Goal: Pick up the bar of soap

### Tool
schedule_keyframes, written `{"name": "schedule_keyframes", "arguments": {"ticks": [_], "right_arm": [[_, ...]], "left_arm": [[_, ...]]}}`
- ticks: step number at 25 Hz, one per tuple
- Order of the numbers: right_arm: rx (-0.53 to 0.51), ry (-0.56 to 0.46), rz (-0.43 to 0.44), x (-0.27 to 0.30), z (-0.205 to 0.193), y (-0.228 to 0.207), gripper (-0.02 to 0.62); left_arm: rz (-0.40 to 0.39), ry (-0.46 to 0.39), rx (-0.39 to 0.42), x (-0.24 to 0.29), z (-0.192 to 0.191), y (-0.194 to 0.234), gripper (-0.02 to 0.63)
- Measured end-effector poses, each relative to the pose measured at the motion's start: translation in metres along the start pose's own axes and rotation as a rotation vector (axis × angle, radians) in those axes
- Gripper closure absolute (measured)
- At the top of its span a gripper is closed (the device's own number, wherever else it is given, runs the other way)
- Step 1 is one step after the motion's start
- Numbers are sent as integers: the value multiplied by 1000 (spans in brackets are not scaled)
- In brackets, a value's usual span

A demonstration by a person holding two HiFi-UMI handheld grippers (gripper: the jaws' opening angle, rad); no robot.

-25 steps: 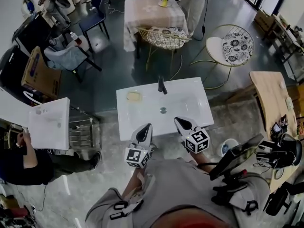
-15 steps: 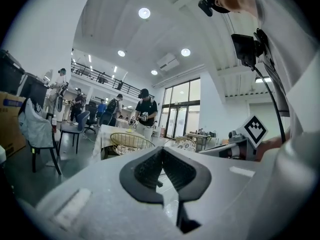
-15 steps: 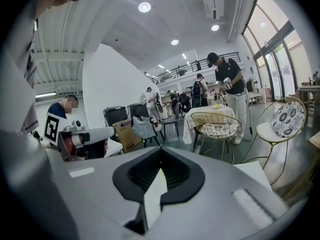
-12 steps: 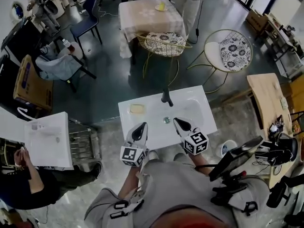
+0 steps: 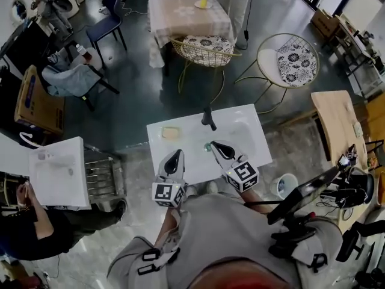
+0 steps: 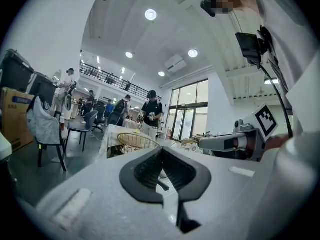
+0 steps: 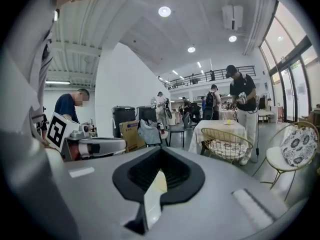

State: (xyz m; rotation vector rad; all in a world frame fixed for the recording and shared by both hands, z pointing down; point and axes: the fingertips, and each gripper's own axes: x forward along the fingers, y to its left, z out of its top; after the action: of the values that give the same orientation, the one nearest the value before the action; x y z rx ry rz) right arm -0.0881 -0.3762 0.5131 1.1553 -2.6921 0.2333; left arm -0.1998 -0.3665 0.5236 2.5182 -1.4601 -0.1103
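Note:
A pale yellow bar of soap (image 5: 171, 132) lies on the back left ledge of the white sink (image 5: 252, 152), left of the black faucet (image 5: 208, 118). My left gripper (image 5: 175, 156) is shut and empty above the sink's front left part, a short way nearer me than the soap. Beside the drain (image 5: 207, 146), my right gripper (image 5: 214, 145) hangs over the basin, its jaws together and empty. In the left gripper view the left gripper (image 6: 161, 151) shows dark jaws meeting at the tip. The right gripper (image 7: 160, 151) looks the same in its own view.
A second white sink (image 5: 60, 170) stands at the left beside a metal rack (image 5: 102, 173) and a seated person (image 5: 24, 221). Behind the sink are wire chairs (image 5: 204, 50) and a cloth-covered table (image 5: 186, 11). A wooden table (image 5: 340, 125) is at the right.
Both grippers have come forward over the sink. The right one moved left and rose until its tip is by the drain; the left one shifted slightly left. Both stayed shut.

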Motion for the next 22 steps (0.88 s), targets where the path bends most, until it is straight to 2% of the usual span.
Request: {"name": "schedule_keyframes", "arguments": {"ticks": [4,8,14,20,21,22], "right_arm": [[-48,-71,29,-9,23,-2,595],[-42,-124,22,-19,28,-13,595],[-39,-200,31,-23,47,-15,595],[-35,-193,53,-22,40,-14,595],[-34,-187,54,-23,39,-13,595],[-34,-182,56,-23,37,-13,595]], "left_arm": [[15,-47,2,-1,18,-13,609],[-22,-98,53,1,43,-33,609],[-4,-187,126,-8,84,-41,609],[-8,-154,151,-1,84,-43,609],[-14,-147,142,0,82,-43,592],[-13,-149,133,1,83,-43,481]]}}
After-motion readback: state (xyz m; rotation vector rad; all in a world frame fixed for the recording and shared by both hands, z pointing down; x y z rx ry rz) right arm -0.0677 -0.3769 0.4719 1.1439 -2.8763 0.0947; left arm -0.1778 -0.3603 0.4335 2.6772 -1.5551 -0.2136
